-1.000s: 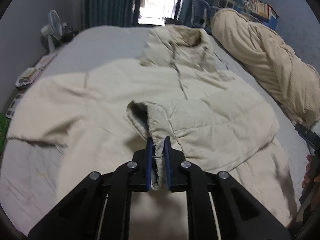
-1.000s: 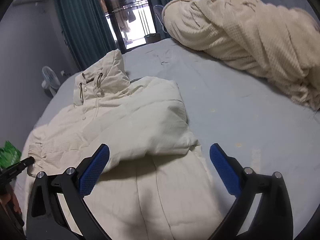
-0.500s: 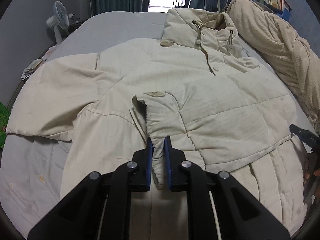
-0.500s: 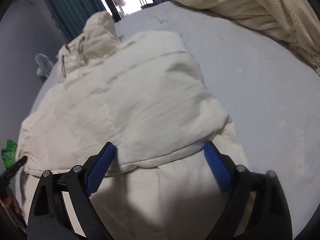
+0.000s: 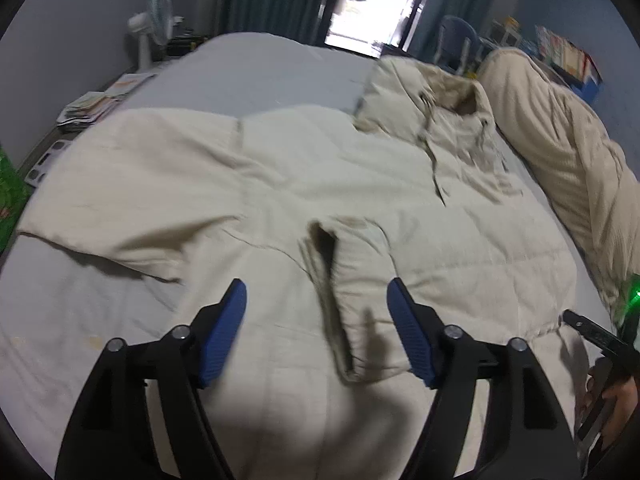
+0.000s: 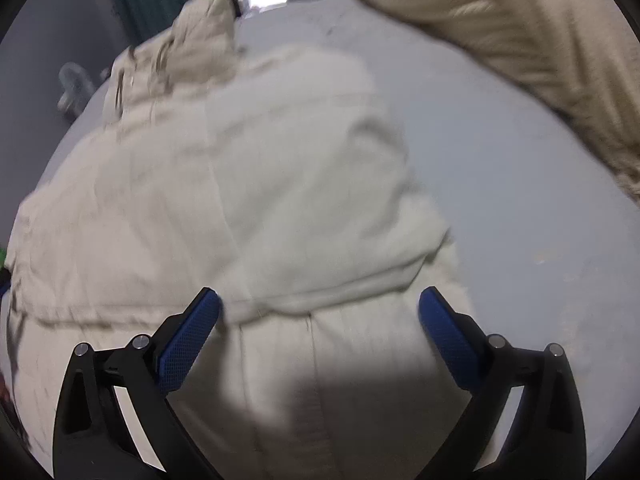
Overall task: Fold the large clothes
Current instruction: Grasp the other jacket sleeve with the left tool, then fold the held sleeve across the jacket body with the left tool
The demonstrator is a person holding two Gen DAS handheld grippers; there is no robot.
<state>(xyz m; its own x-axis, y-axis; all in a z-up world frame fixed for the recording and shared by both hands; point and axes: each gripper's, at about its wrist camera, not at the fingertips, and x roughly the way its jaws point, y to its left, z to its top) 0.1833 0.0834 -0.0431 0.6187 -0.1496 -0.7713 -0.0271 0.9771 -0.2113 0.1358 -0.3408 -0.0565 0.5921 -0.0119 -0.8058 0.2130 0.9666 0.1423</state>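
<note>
- Released a moment ago, the cuff (image 5: pixel 340 280) of the folded-in sleeve now lies loose on the front of the jacket (image 5: pixel 248 184); the left gripper (image 5: pixel 316 332), which pinched it half a second back, has just been opening, its 2 blue fingers (image 5: pixel 222 336) now apart on either side of the cuff without pressing it.
- Spread across the grey bed (image 5: pixel 256 68), the cream jacket has its hood at the far end, 1 sleeve folded over the chest and the other stretched out left.
- Held wide, the right gripper (image 6: pixel 320 340) has nothing between its fingers and hangs over the folded sleeve's near edge, close to the hem.
- Risk: the puffy sleeve may spring back or slide off the chest once left alone, spoiling the fold.
- Both views are blurred; the far hem side is cut off, and the right-wrist view probably shows the fold's edge, though I cannot be sure.
</note>
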